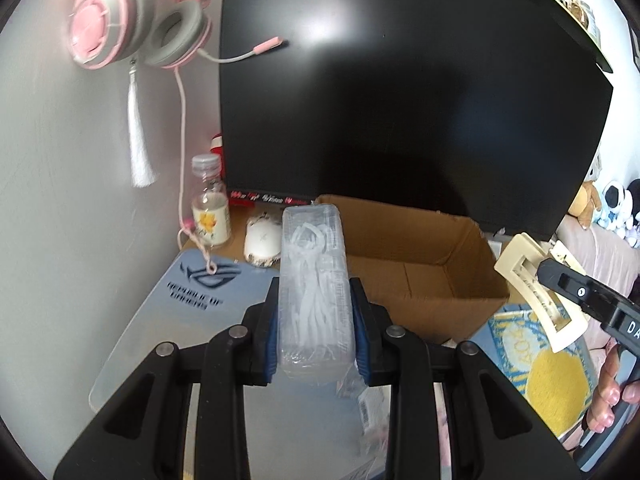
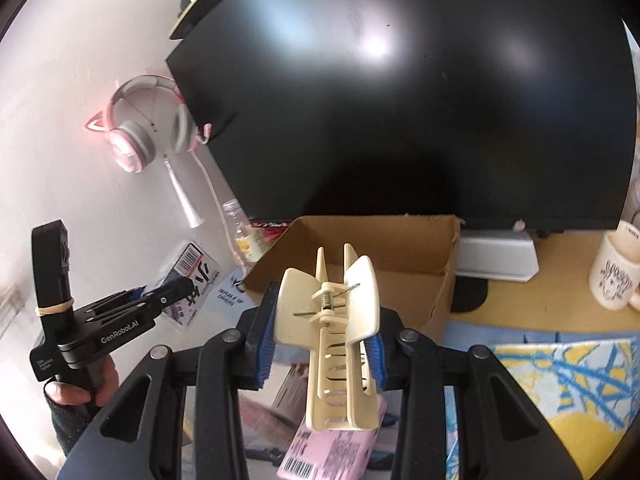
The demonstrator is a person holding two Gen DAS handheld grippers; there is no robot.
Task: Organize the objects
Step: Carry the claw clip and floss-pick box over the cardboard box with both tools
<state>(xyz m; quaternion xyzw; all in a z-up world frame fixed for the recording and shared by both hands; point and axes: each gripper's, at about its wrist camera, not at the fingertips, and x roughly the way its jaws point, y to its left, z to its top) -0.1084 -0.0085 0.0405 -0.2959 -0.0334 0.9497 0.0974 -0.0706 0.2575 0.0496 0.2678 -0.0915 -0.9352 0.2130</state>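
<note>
My left gripper (image 1: 314, 320) is shut on a clear plastic box of white floss picks (image 1: 312, 280), held above the desk just left of an open cardboard box (image 1: 420, 264). The left gripper also shows in the right wrist view (image 2: 176, 292), with the clear box's label (image 2: 192, 280) visible. My right gripper (image 2: 322, 344) is shut on a cream hair claw clip (image 2: 340, 320), held in front of the cardboard box (image 2: 360, 256). The clip also shows in the left wrist view (image 1: 536, 292), at the box's right side.
A big black monitor (image 1: 400, 100) stands behind the box. Pink headphones (image 1: 120, 20) hang on the left wall. A small bottle (image 1: 208, 204) and a white round object (image 1: 262, 240) stand at back left. A mug (image 2: 616, 276) is at right. A pink packet (image 2: 332, 448) lies below my right gripper.
</note>
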